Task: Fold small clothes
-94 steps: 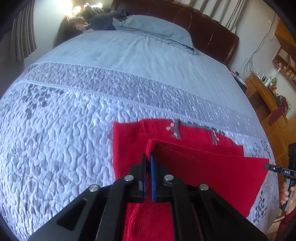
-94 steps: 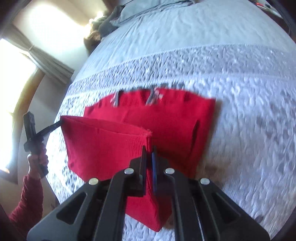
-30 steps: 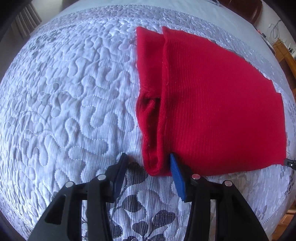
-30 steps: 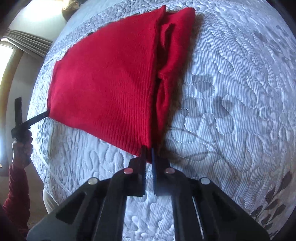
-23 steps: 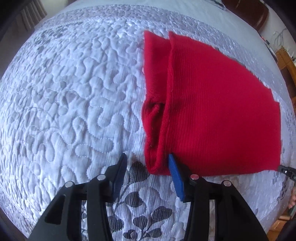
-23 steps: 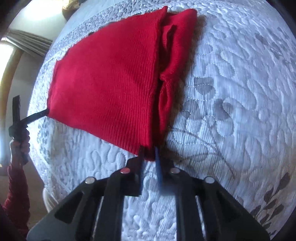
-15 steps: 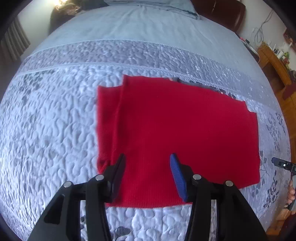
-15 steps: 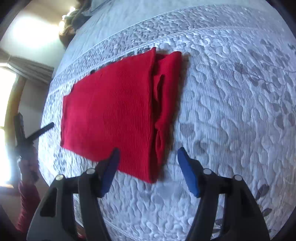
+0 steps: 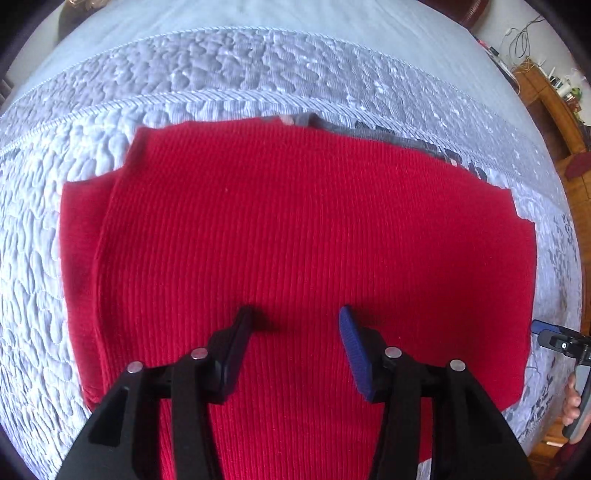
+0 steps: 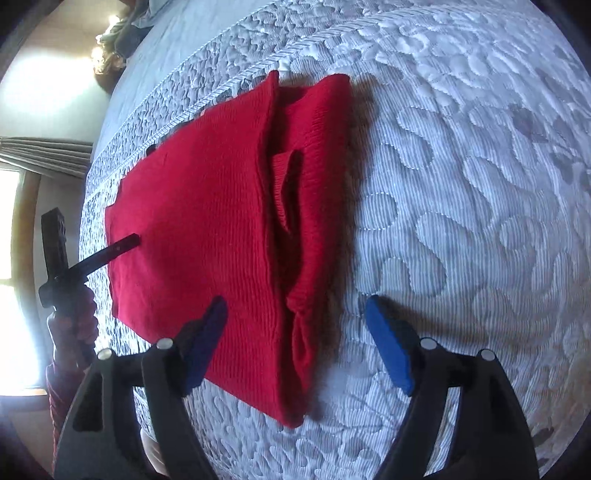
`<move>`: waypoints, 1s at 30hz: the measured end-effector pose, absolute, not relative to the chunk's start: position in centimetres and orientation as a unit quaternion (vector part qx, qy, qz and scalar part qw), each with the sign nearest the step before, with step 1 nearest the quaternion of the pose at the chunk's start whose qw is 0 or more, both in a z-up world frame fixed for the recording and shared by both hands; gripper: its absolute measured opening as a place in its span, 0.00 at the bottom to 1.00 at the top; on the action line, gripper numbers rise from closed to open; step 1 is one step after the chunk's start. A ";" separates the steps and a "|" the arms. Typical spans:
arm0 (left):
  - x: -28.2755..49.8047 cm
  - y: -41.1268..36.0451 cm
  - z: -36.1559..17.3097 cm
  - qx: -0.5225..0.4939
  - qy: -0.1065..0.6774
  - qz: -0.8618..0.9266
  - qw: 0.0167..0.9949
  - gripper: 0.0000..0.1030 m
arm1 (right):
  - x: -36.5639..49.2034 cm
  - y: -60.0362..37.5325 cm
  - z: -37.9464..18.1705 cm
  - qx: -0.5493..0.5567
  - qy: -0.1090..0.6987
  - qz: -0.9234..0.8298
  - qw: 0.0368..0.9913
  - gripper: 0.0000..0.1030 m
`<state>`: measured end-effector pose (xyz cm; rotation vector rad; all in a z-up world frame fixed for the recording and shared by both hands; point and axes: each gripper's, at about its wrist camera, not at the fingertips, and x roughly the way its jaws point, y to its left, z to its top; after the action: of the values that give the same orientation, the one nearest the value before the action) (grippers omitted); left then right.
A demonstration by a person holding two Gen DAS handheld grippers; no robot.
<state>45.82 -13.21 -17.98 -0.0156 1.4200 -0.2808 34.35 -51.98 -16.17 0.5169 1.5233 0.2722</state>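
A red knit garment (image 9: 295, 236) lies folded flat on the quilted bed (image 9: 33, 295); a grey trim edge (image 9: 369, 131) peeks out at its far side. My left gripper (image 9: 293, 317) is open and empty, hovering over the garment's middle near edge. In the right wrist view the garment (image 10: 207, 229) lies left of centre with its folded sleeve layers (image 10: 314, 206) along its right side. My right gripper (image 10: 295, 306) is open and empty, its jaws astride the garment's near right corner. The left gripper also shows at the garment's far left edge (image 10: 122, 245).
The grey-blue quilted bedspread (image 10: 461, 184) extends right and beyond the garment. A wooden cabinet (image 9: 554, 99) with small items stands right of the bed. Pillows and dark bedding (image 10: 125, 33) lie at the head. A curtained window (image 10: 22, 158) is at the left.
Both grippers let go of the garment's folded edge and opened. The garment now lies flat. The left gripper moved over the garment's middle; the right one stays by the near right corner.
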 end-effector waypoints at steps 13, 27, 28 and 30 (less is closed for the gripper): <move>45.9 -10.7 -18.9 -0.027 0.651 -0.160 0.741 0.49 | 34.5 -50.6 -17.8 0.246 0.668 0.138 0.689 0.30; 46.2 -11.6 -19.4 -0.009 0.650 -0.166 0.741 0.50 | 34.6 -50.7 -15.2 0.323 0.666 0.116 0.663 0.13; 46.2 -11.4 -19.3 -0.009 0.650 -0.168 0.742 0.50 | 34.9 -50.3 -14.5 0.320 0.667 0.115 0.663 0.13; 46.0 -11.1 -19.2 -0.010 0.649 -0.169 0.742 0.49 | 35.6 -49.2 -12.8 0.304 0.669 0.111 0.669 0.12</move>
<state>46.05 -11.14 -19.24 -0.0215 1.4228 -0.3715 35.56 -49.15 -12.76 0.6849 1.5093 0.2500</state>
